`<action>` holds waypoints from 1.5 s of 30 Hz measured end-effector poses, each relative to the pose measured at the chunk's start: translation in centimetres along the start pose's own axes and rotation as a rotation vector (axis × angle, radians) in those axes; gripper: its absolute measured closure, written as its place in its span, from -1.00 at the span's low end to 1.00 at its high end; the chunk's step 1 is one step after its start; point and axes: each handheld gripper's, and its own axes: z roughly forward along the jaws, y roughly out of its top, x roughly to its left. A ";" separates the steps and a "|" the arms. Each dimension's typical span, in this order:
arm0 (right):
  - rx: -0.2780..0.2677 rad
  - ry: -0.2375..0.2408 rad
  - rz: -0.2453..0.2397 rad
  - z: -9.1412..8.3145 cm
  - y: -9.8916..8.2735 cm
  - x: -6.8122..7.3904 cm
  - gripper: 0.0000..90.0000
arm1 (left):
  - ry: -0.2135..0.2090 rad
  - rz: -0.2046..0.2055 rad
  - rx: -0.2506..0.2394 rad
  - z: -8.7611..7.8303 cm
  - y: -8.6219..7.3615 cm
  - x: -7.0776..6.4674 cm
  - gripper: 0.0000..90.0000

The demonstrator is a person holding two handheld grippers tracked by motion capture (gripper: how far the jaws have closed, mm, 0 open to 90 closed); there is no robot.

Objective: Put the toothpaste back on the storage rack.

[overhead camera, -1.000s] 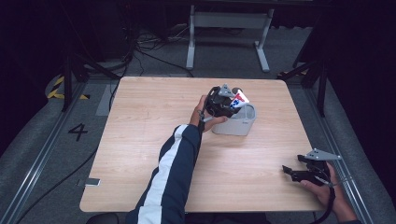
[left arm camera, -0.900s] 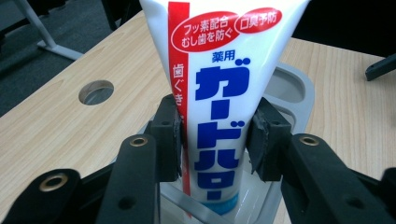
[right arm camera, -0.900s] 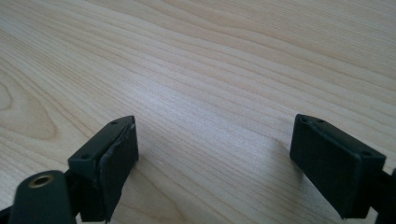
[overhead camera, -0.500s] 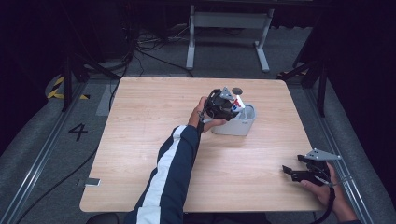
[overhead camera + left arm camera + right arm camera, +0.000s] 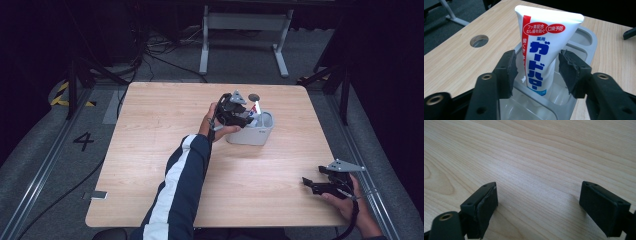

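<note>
toothpaste tube (image 5: pixel 544 50): stands near upright in the grey caddy (image 5: pixel 252 134), crimped end up, at 1 o'clock on your bench (image 5: pixel 160 150). label: red, blue japanese script. your left claw (image 5: pixel 537 71) straddles it, released, pads apart from it. right claw (image 5: pixel 314 183), released, over bare light wood at 4 o'clock. dark room, grey carpet.

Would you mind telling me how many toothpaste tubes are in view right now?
1. The toothpaste tube stands in the grey holder, between the open left gripper jaws.
</note>
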 end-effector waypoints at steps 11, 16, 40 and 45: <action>0.000 0.000 0.000 0.0 0.0 0.0 -0.65 | 0.045 0.007 -0.012 -1.6 0.7 -0.3 -0.13; 0.000 -0.001 0.000 0.0 0.0 0.0 -0.65 | 0.054 0.018 -0.015 -2.8 1.0 -0.6 -0.18; 0.000 -0.003 0.000 0.0 0.0 0.0 -0.65 | 0.162 0.125 0.060 -8.4 -0.3 -1.9 -0.35; -0.001 -0.003 0.001 0.0 0.0 0.0 -0.65 | 0.177 0.125 0.071 -9.7 -1.6 -1.6 -0.35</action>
